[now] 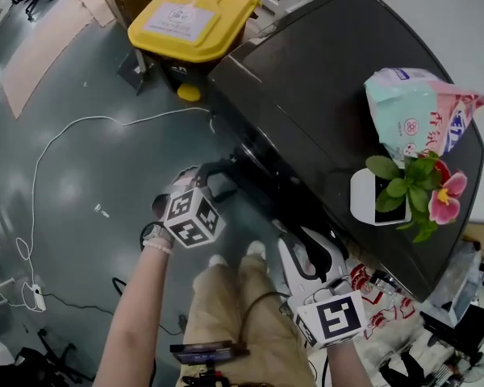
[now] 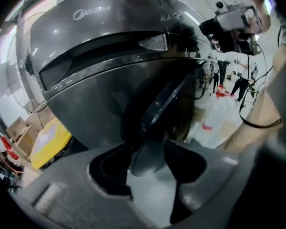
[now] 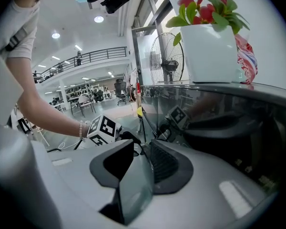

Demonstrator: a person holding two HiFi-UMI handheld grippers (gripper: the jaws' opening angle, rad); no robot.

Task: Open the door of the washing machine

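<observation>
The dark grey washing machine (image 1: 323, 95) fills the upper right of the head view, and its front (image 2: 109, 56) looms in the left gripper view. Its round door (image 2: 157, 104) stands ajar, edge-on. My left gripper (image 1: 223, 169) reaches in at the machine's front. The door's grey rim lies between its jaws (image 2: 148, 161), and both pads seem to press on it. My right gripper (image 1: 310, 250) hangs lower right, beside the machine's front. Its jaws (image 3: 142, 159) stand a little apart and hold nothing.
On the machine's top stand a white pot with a flowering plant (image 1: 371, 196) and a pastel packet (image 1: 419, 111). A yellow-lidded bin (image 1: 192, 18) sits behind its left corner. A white cable (image 1: 56, 143) crosses the floor to a power strip (image 1: 36, 297). The person's legs (image 1: 234, 313) are below.
</observation>
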